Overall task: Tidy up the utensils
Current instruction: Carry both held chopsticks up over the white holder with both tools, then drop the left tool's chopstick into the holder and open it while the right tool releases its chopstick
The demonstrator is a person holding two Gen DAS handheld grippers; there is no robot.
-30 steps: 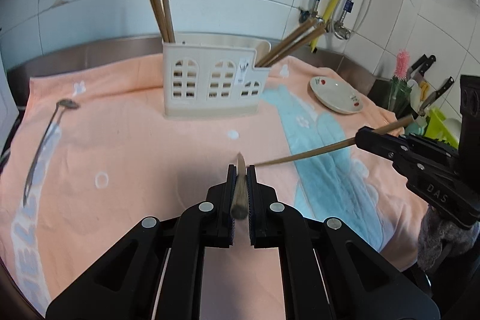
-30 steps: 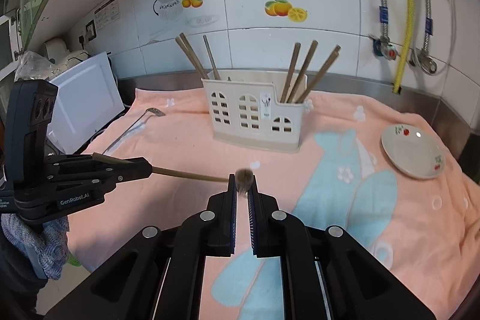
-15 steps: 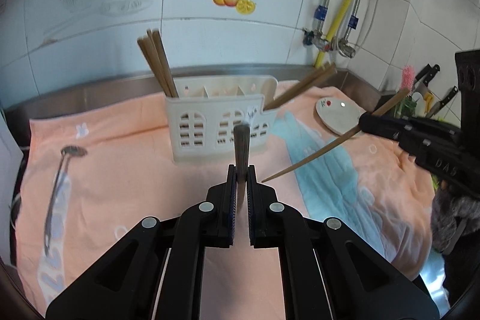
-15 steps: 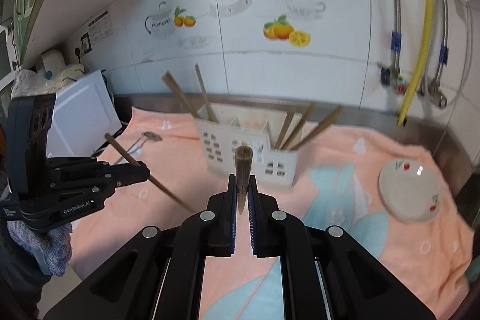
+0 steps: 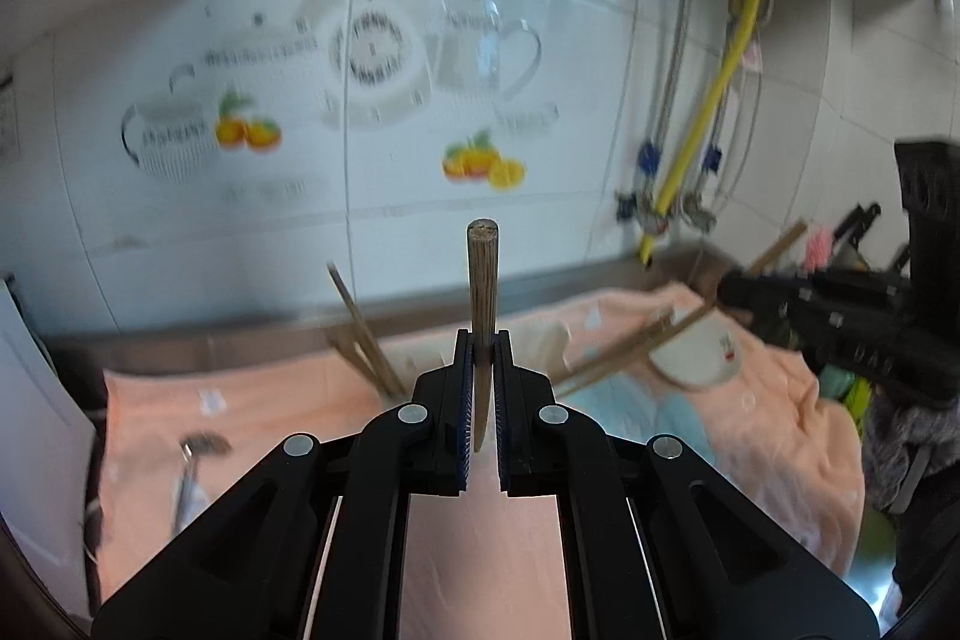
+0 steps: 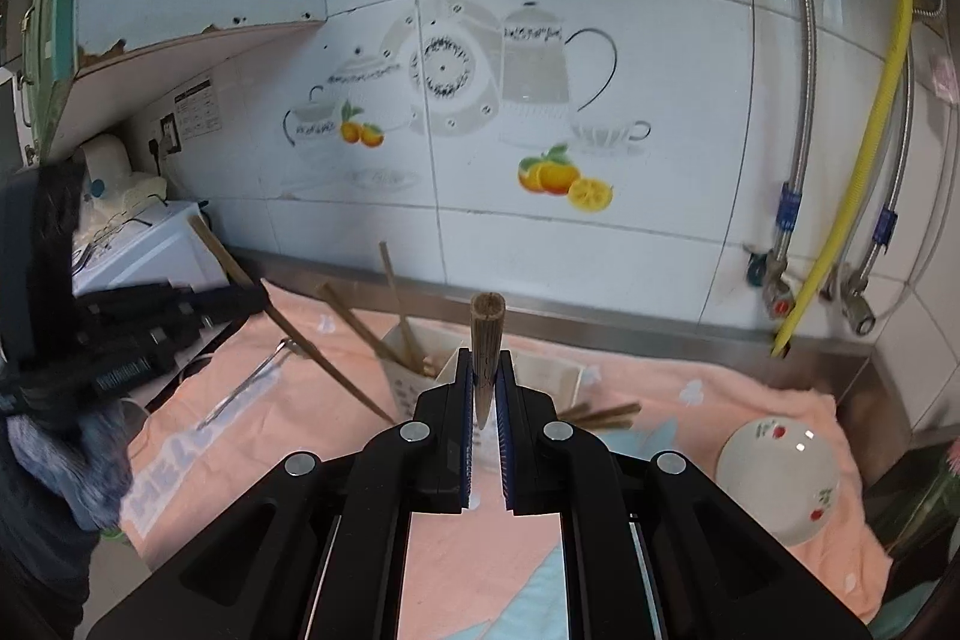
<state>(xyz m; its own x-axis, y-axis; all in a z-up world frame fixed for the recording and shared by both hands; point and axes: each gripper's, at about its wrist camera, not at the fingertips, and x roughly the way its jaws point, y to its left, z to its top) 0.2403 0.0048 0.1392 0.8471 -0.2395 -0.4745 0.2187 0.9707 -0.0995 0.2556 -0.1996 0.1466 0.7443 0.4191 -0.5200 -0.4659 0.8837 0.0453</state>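
Currently: wooden chopstick (image 5: 482, 292) | light, stiff, slim, slippery | left hand-held gripper (image 5: 481, 349) clamped mid-shaft | right hand-held gripper (image 6: 485, 370) clamped on second chopstick (image 6: 487, 340)

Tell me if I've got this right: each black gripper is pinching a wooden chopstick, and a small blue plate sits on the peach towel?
Nearly. The plate is white with small red cherries, not blue; the right wrist view shows it. Each black gripper, left and right, does pinch a wooden chopstick above the peach towel.

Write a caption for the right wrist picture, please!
Right gripper pinches a chopstick upright above the white utensil holder.
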